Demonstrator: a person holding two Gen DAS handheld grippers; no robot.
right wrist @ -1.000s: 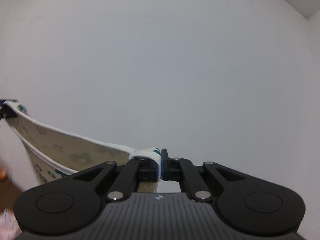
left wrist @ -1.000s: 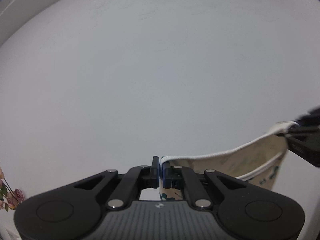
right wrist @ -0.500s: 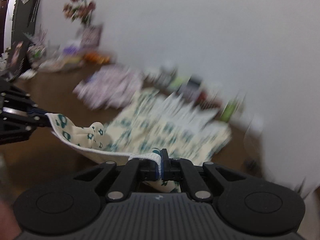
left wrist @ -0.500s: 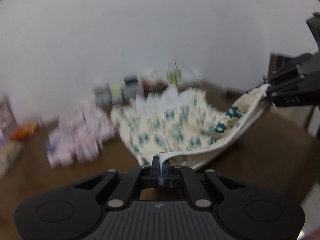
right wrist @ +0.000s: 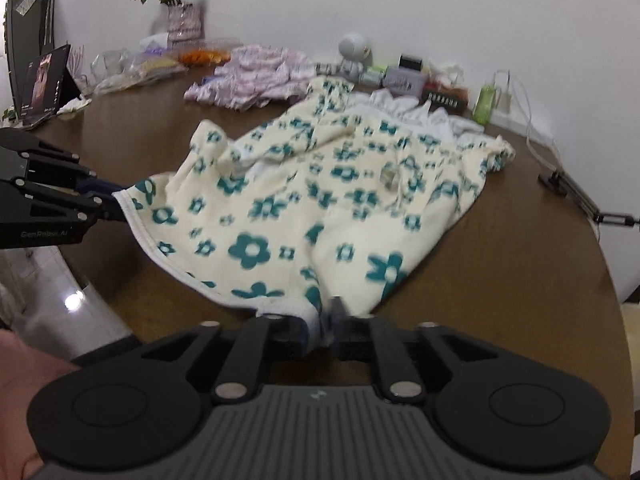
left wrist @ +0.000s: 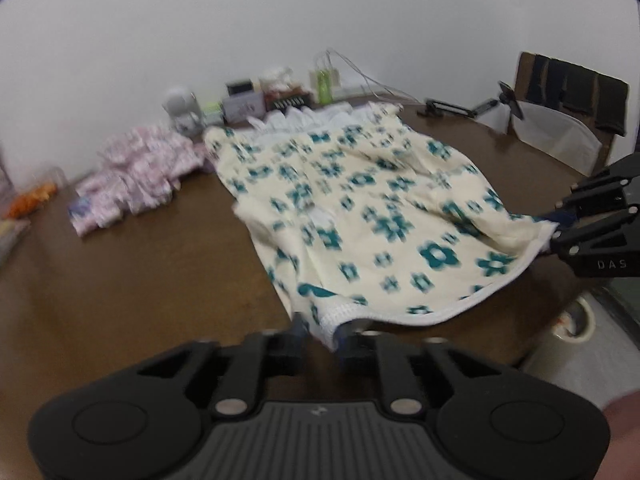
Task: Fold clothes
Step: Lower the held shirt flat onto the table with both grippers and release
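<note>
Looking from the left wrist: the left gripper [left wrist: 322,334] has its jaws opening, with the white-hemmed corner of the cream floral garment [left wrist: 360,216] between them, pads no longer pressing. The garment lies spread on the brown table [left wrist: 140,280], just beside a pink clothes pile [left wrist: 136,176].

Right wrist: the right gripper [right wrist: 322,328], jaws likewise opening, has the garment's other hem corner between them; the left gripper sits at the garment's left edge.

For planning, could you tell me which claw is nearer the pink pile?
Left. The left claw, opening around the floral garment's hem, is on the pink pile's side; the right claw, also opening, lies beyond the garment.
</note>
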